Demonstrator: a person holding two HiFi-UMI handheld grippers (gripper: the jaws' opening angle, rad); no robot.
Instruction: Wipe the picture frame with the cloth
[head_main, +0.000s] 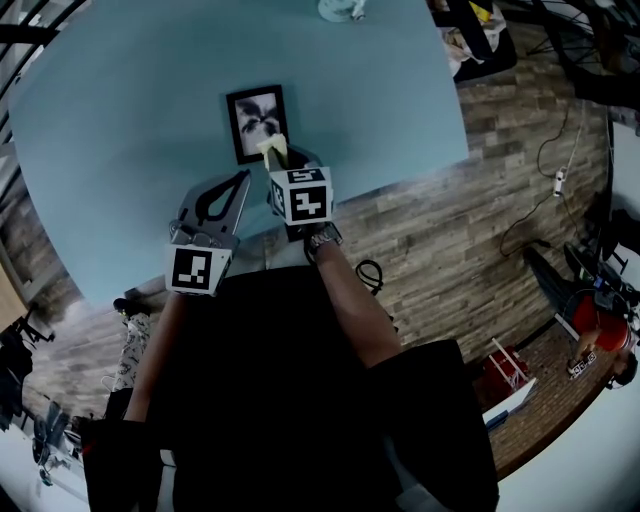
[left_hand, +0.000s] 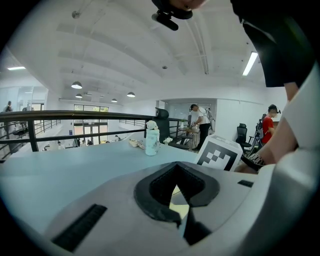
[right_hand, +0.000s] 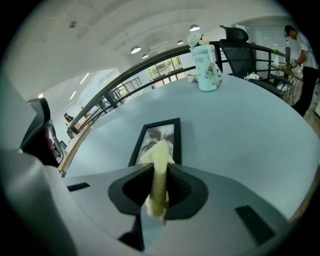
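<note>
A black picture frame (head_main: 257, 122) with a black-and-white print lies flat on the pale blue table (head_main: 130, 120); in the right gripper view the frame (right_hand: 159, 139) sits just beyond the jaws. My right gripper (head_main: 279, 158) hovers at the frame's near edge, shut on a folded yellow cloth (right_hand: 158, 172) whose tip (head_main: 273, 149) sticks out over the frame. My left gripper (head_main: 240, 180) hangs to the left near the table's front edge, shut, with nothing clearly held. A pale sliver shows through the gap behind its jaws (left_hand: 176, 170).
A white patterned bottle (right_hand: 205, 67) stands at the table's far side, also seen as the bottle (left_hand: 151, 140). The table's rounded edge (head_main: 400, 180) borders wood flooring with cables (head_main: 545, 150). A dark railing (left_hand: 75, 116), an office chair (right_hand: 240, 45) and people stand beyond.
</note>
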